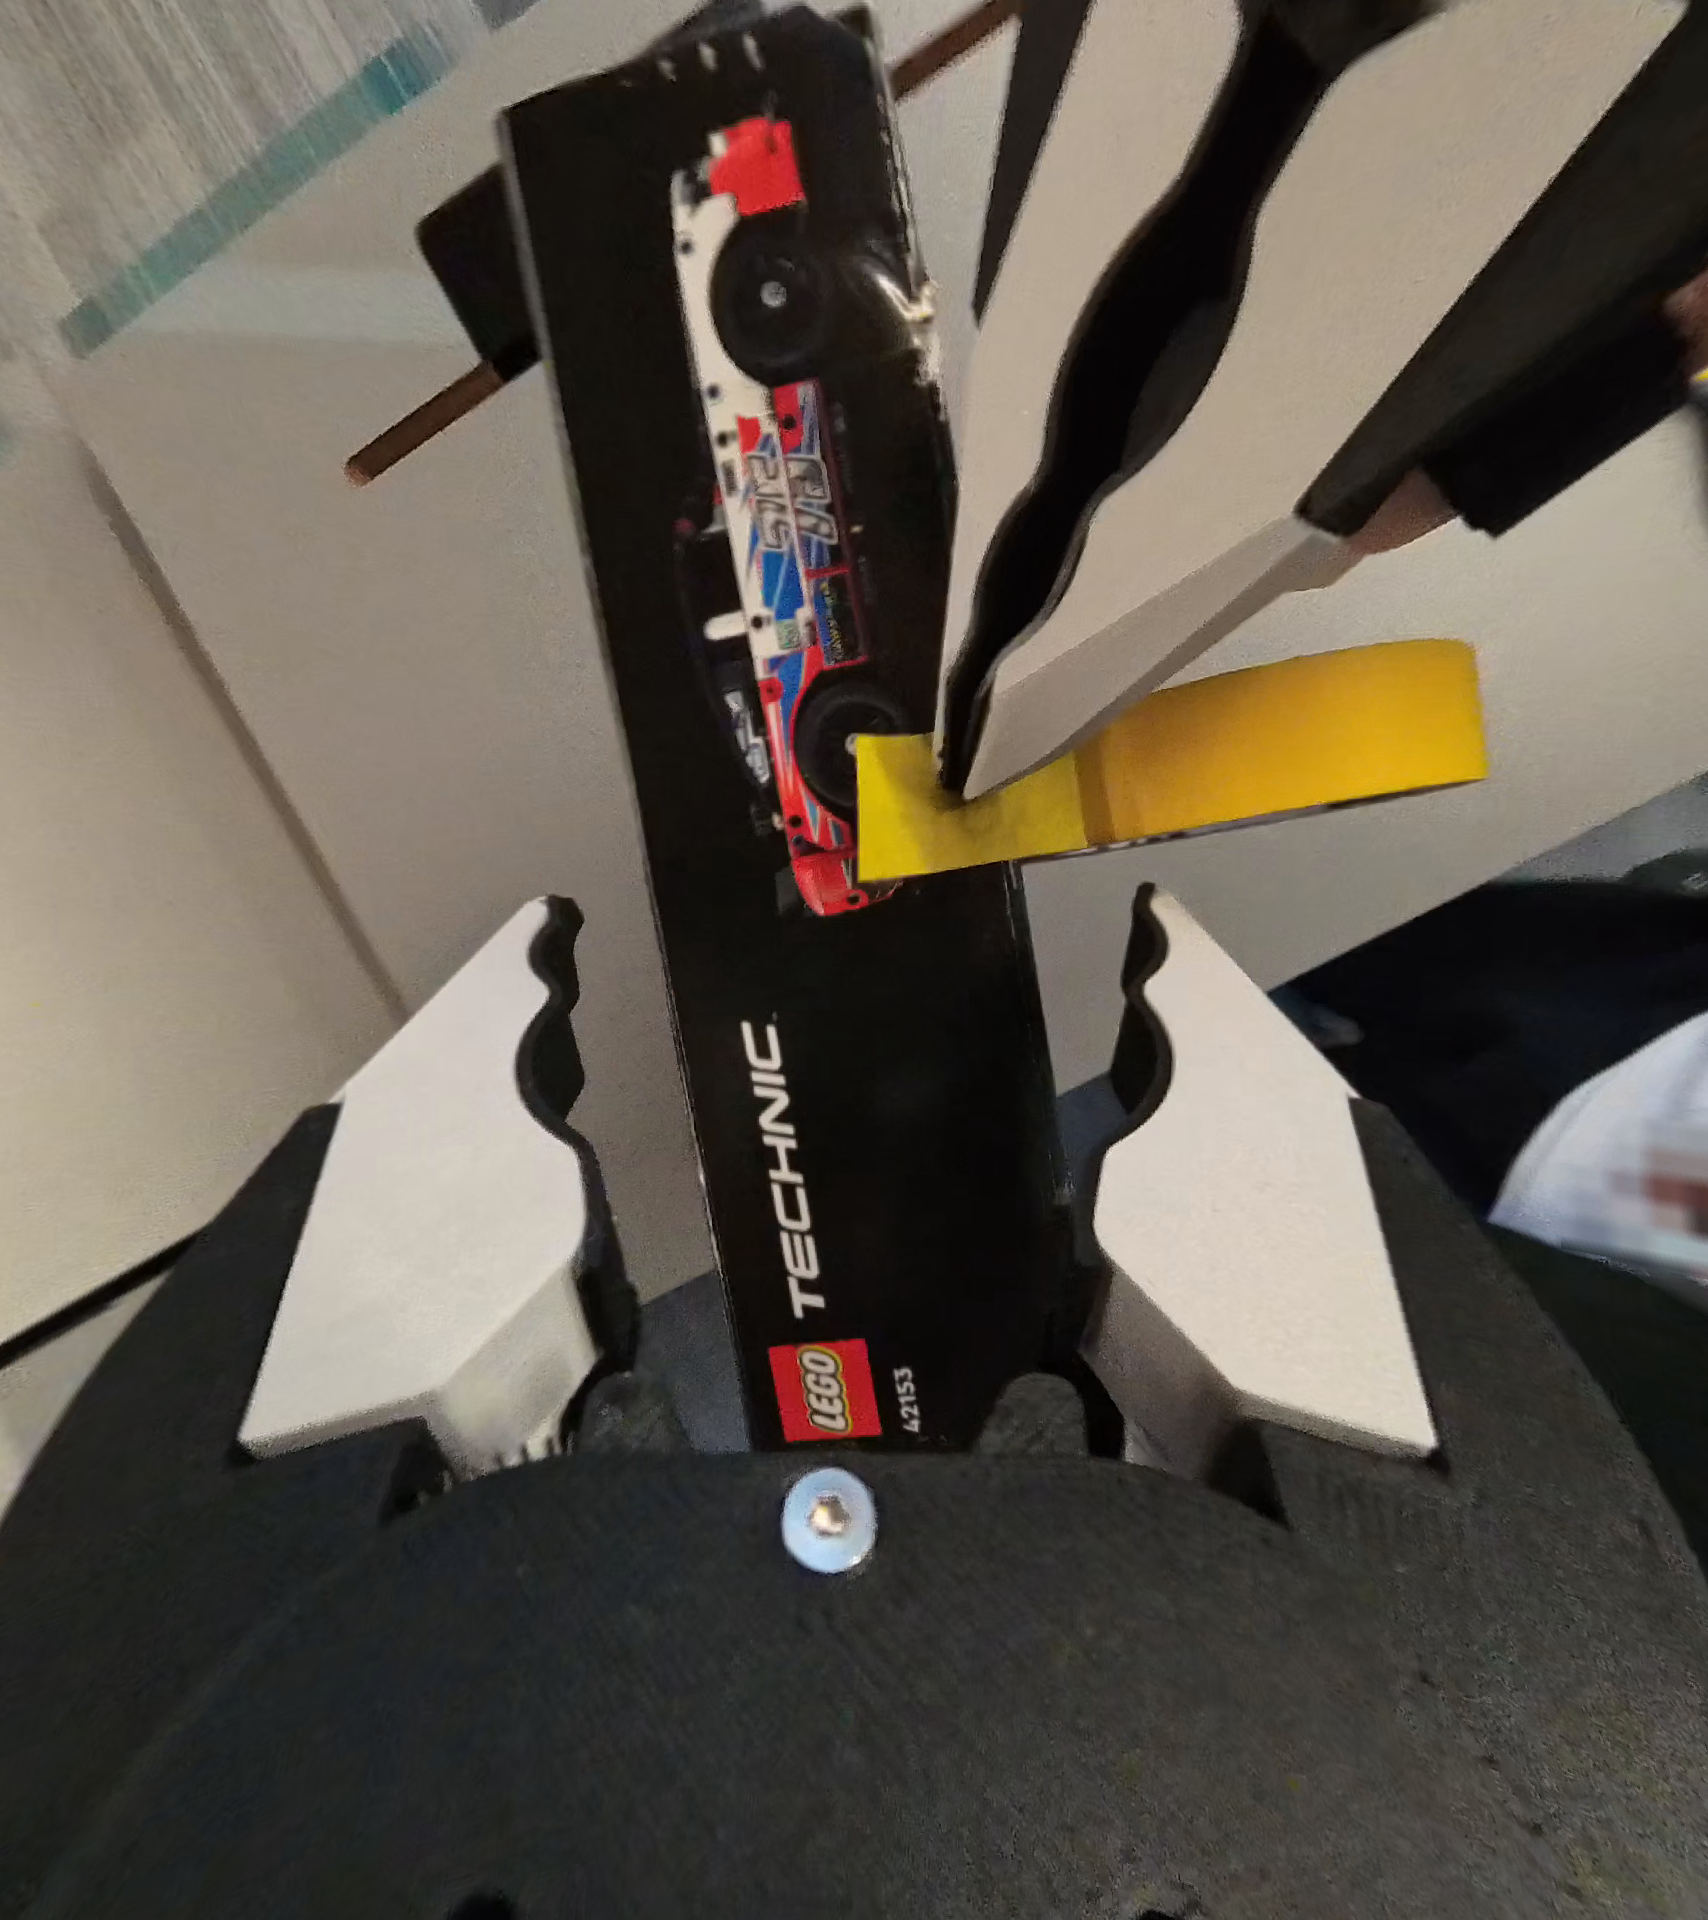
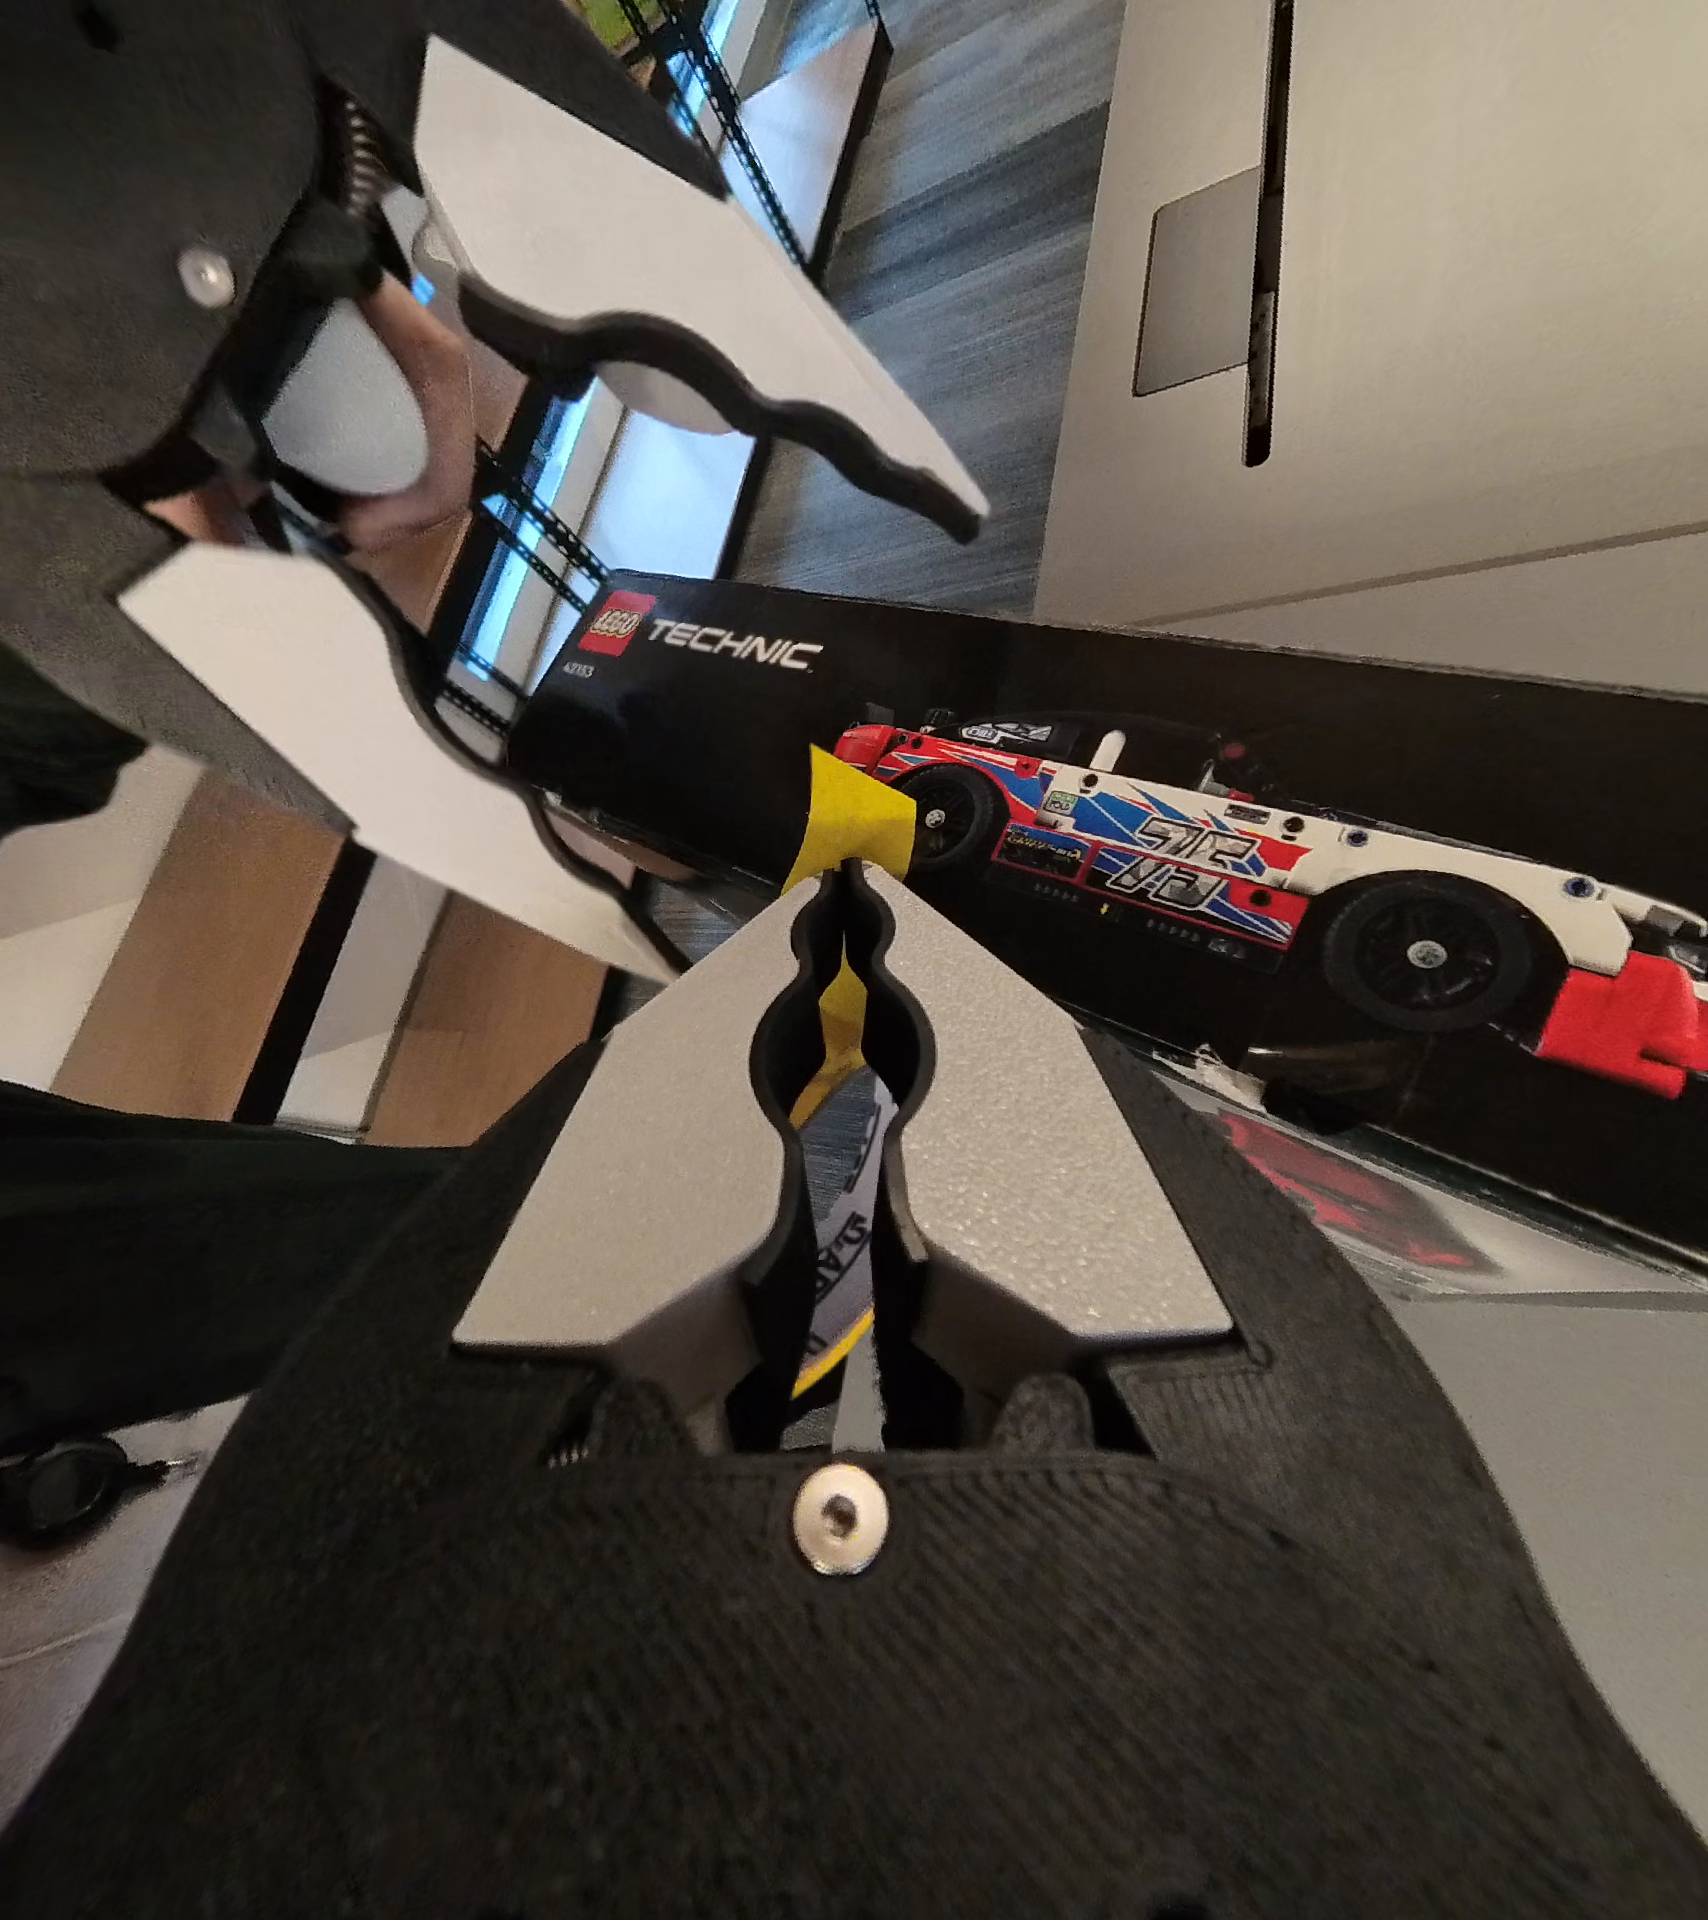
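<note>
Nearest the left wrist camera, the left gripper stands with its jaws spread wide, a long black toy box running up between the white fingers. I cannot tell whether the box touches them; it appears to sit loose in the gap. Farther up, the right gripper pinches the free end of a yellow tape roll with its tips shut, and that loose flap lies against the box's printed face beside the pictured car. Pale cabinet panels fill the background.

From the right wrist view, the right gripper is clamped on the yellow tape, whose strip runs back between the fingers. The box lies just beyond the tips, the left gripper hanging open over its logo end.

Judging by looks, the box is light, stiff cardboard with a glossy, somewhat slippery skin, best held across its narrow sides. Tape is thin, limp and sticky, so it is best gripped at its end.
</note>
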The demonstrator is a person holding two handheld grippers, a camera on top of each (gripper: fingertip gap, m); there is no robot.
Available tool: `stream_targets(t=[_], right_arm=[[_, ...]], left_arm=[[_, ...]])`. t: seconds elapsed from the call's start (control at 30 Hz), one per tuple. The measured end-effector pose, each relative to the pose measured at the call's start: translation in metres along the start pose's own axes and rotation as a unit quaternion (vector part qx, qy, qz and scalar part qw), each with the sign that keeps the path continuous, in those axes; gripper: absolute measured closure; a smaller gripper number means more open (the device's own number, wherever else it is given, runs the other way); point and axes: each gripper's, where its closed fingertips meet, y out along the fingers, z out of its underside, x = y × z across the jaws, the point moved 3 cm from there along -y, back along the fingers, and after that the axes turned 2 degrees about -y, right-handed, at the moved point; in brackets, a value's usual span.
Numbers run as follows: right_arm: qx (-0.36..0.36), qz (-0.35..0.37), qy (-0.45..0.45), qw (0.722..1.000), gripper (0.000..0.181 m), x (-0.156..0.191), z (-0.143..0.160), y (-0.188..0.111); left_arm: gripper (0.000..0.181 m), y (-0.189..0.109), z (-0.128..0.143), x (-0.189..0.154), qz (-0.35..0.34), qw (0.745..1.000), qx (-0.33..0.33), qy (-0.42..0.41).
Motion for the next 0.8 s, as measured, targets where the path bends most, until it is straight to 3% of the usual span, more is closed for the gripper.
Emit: stream_targets(t=[0.1, 0.23, 0.3, 0.4, 0.47, 0.6, 0.8], right_arm=[[0.001, -0.014, 0.024, 1.0, 0.181, 0.0, 0.0, 0.0], [0.01, -0.033, 0.064, 0.997, 0.181, -0.001, -0.001, -0.001], [0.024, -0.035, 0.076, 0.996, 0.181, 0.0, -0.001, -0.002], [0.044, -0.039, 0.093, 0.994, 0.181, 0.0, -0.001, -0.002], [0.051, -0.042, 0.105, 0.992, 0.181, 0.0, -0.001, -0.002], [0.053, -0.05, 0.116, 0.991, 0.181, -0.001, -0.001, -0.002], [0.052, -0.056, 0.122, 0.99, 0.181, -0.001, -0.001, -0.002]], left_arm=[[0.102, -0.019, 0.003, 0.006, 0.041, 0.992, -0.094, -0.071], [0.109, -0.041, 0.025, 0.031, 0.024, 0.975, -0.169, -0.14], [0.102, -0.042, 0.034, 0.032, 0.04, 0.968, -0.184, -0.167], [0.078, -0.038, 0.035, 0.016, 0.101, 0.952, -0.212, -0.196], [0.067, -0.035, 0.036, 0.009, 0.094, 0.953, -0.224, -0.181], [0.07, -0.025, 0.044, -0.003, 0.036, 0.968, -0.208, -0.137], [0.085, 0.0, 0.066, -0.008, -0.039, 0.989, -0.108, -0.094]])
